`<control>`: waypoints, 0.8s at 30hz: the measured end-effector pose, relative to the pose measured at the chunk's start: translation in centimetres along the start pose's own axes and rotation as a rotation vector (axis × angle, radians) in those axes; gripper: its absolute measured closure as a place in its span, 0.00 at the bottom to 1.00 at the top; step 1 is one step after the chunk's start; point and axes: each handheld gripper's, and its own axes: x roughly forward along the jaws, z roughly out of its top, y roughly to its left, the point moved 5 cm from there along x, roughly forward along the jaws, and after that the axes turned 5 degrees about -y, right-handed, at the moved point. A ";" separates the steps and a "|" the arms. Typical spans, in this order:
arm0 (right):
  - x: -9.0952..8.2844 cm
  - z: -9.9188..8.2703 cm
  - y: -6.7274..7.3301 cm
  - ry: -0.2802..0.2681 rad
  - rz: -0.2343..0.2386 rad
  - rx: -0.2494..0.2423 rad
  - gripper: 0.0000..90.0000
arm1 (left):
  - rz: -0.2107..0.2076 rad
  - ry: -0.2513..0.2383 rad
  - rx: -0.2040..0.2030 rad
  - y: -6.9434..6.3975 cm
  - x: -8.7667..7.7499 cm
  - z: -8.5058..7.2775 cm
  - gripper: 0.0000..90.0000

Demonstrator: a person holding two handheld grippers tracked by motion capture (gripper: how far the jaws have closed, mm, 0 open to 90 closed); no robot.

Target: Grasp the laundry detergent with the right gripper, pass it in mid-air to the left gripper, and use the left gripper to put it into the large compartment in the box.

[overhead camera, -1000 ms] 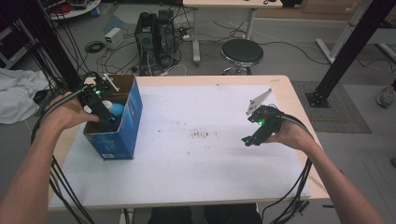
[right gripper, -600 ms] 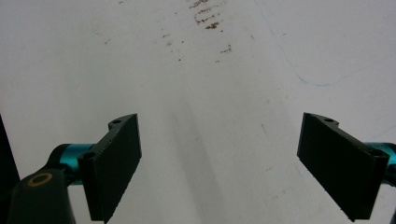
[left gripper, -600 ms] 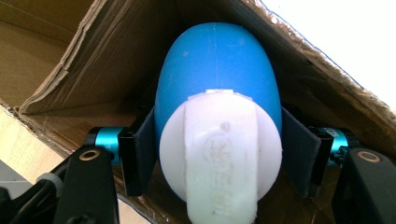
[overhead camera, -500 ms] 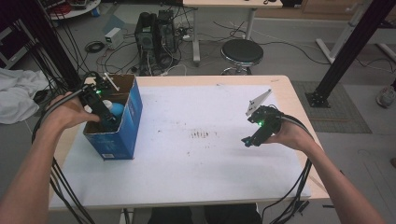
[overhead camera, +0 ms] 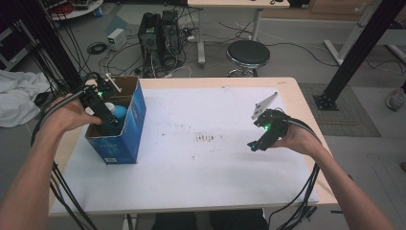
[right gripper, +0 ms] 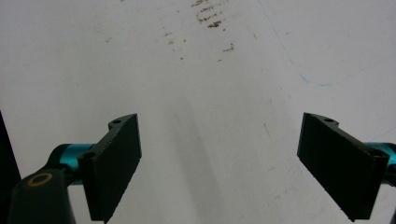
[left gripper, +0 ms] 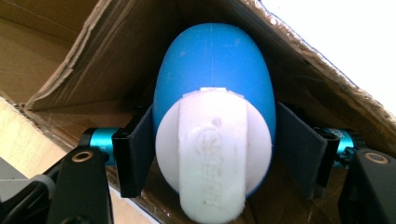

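Left gripper [overhead camera: 111, 125] inside cardboard box [overhead camera: 135, 125], blue-and-white egg-shaped object [left gripper: 214, 135] between its jaws.

Left gripper view: the jaws have just been opening; both pads flank the object, the right pad stands apart from it, and contact at the left pad cannot be confirmed. The object sits in the box corner, at the left edge of the surface [overhead camera: 201, 163]. Right gripper [overhead camera: 254, 145] hovers over bare white surface, jaws spread wide, nothing between them.
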 end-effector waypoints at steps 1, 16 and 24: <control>0.1 0.0 0.0 -0.009 0.002 -0.004 0.14 | -0.001 0.006 0.004 0.0 -0.1 0.0 0.35; 0.1 0.0 0.0 -0.006 -0.002 -0.002 0.14 | 0.021 -0.011 0.030 -0.3 -2.2 0.9 0.33; 0.1 0.0 0.1 0.002 -0.002 -0.014 0.14 | 0.052 -0.024 0.045 -0.5 -4.4 1.7 0.30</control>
